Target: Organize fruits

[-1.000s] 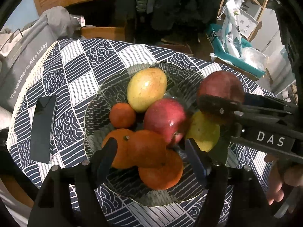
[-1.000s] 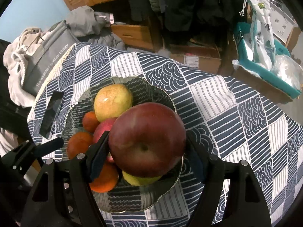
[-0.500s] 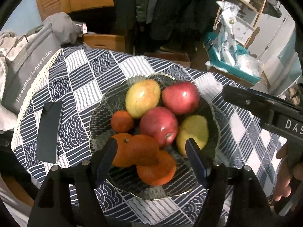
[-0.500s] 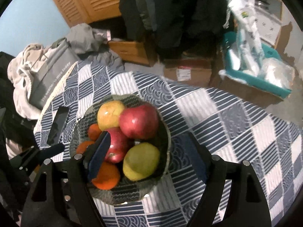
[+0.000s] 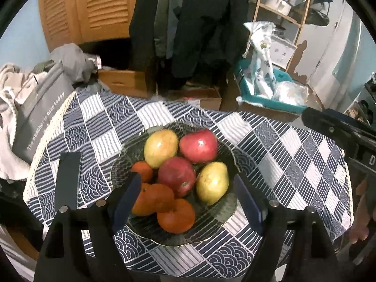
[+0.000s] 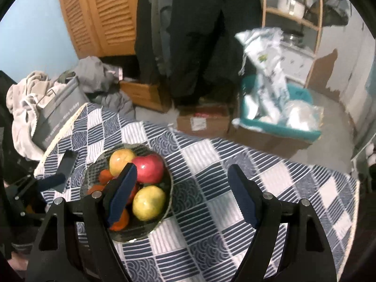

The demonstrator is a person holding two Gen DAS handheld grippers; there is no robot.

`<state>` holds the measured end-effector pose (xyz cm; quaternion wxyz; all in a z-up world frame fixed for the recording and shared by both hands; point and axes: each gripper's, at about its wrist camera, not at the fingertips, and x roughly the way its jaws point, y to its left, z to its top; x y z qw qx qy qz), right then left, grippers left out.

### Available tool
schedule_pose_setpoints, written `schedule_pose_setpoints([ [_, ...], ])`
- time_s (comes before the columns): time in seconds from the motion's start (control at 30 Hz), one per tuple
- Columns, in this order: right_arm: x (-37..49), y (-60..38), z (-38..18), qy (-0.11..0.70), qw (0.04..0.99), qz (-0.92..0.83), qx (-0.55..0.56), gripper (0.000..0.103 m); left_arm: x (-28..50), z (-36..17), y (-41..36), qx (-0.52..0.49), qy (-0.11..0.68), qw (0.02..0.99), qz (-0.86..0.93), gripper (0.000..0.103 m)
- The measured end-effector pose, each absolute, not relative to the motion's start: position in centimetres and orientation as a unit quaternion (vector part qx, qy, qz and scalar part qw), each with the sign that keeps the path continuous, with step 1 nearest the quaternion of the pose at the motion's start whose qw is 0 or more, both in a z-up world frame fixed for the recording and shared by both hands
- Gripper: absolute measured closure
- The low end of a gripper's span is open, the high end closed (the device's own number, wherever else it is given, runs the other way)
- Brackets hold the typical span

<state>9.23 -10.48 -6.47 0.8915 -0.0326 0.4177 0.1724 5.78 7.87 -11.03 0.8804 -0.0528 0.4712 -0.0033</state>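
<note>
We judge the job nearly done: all the fruit (image 5: 181, 178) we can see sits piled in the glass bowl (image 5: 221, 225) mid-table, none loose on the cloth. Our left gripper (image 5: 185, 202) is opening, empty; our right gripper (image 6: 182, 195) stands spread, empty.

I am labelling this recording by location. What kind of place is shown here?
Most likely a lived-in room at home, perhaps a bedroom or storage corner: dark coats hang by a louvred wooden door, and a fruit bowl sits on a patterned tablecloth.
</note>
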Motion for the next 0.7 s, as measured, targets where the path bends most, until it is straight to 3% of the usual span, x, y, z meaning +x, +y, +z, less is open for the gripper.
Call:
schedule_pose_setpoints([
  [0.17,7.8,-11.3,-4.3,0.387,0.906,0.163,-0.047,0.023,5.3,-9.1,7.6,-0.049,0.448,0.892,-0.002,0.015],
  [0.5,5.0,-12.7,-0.5,0.325,0.933,0.141,-0.073,0.023,4.3,-5.9,6.6,-0.035,0.412,0.910,-0.003,0.014],
  [0.7,3.3,-14.3,1.4,0.291,0.945,0.129,-0.073,0.023,3.7,-3.8,6.1,-0.034,0.386,0.922,0.001,0.005],
])
